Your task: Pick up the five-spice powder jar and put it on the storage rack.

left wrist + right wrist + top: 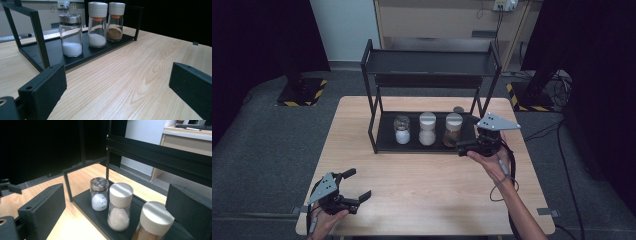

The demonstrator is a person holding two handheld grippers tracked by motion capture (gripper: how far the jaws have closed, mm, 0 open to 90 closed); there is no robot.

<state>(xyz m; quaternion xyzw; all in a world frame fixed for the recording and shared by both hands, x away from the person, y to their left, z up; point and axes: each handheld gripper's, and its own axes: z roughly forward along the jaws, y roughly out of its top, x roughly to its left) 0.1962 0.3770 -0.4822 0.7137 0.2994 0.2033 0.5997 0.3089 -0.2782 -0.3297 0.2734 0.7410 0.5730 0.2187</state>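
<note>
A black two-tier rack [384,136] stands at the far middle of the wooden table [422,175]. On its lower shelf stand three jars in a row: a metal-lidded jar of white powder [402,130] [71,35] [99,193], a white-capped jar of white grains [427,129] [97,25] [120,206], and a white-capped jar of brown spice [453,130] [115,22] [152,223]. My right gripper [463,145] [117,212] is open just right of the brown jar, its pads clear of it. My left gripper [357,185] [117,92] rests open and empty near the table's front left corner.
The rack's top shelf [427,62] is bare. A small round object [458,109] lies on the table behind the rack. Beyond the table stand a wooden cabinet [437,20] and two bases with yellow-black stripes [302,92], with cables on the floor at right [557,85].
</note>
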